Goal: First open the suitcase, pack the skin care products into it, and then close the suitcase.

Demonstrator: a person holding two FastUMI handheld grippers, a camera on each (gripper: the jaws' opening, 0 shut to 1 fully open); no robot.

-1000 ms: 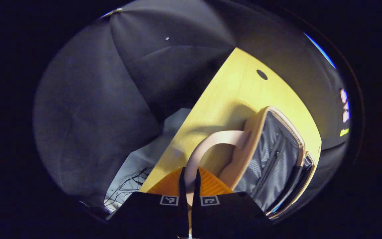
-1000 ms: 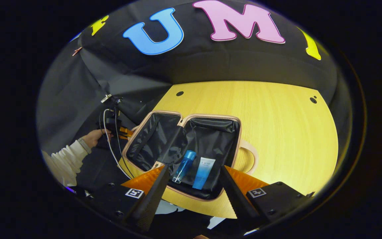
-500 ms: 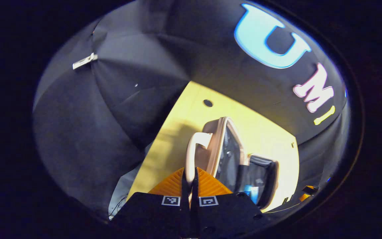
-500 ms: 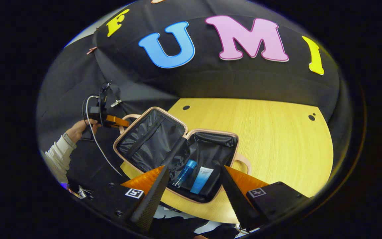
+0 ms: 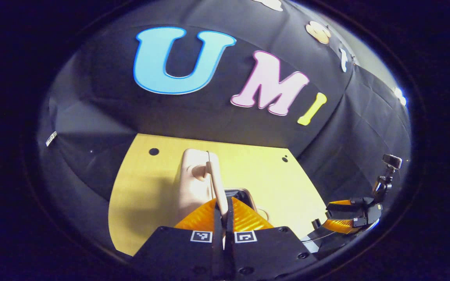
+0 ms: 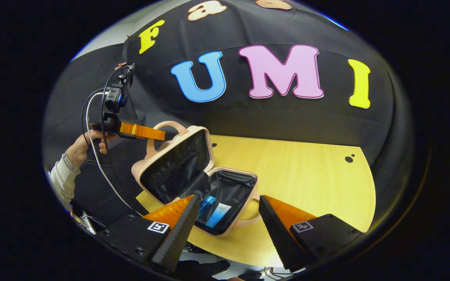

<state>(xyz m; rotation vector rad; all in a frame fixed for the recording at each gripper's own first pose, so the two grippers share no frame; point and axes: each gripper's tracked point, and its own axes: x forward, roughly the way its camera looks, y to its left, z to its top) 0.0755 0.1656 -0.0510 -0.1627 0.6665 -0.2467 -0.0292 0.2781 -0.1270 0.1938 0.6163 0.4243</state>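
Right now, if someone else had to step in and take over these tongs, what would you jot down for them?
Left tongs: shut on the lid's handle, lid about half raised.
Right tongs: open, holding nothing, hanging near the front of the suitcase.
Things: blue bottle and blue-and-white tube lie side by side in the suitcase's bottom half, on the yellow table.
Done: case opened, both items packed.
Left: bring the lid fully down and close the suitcase.
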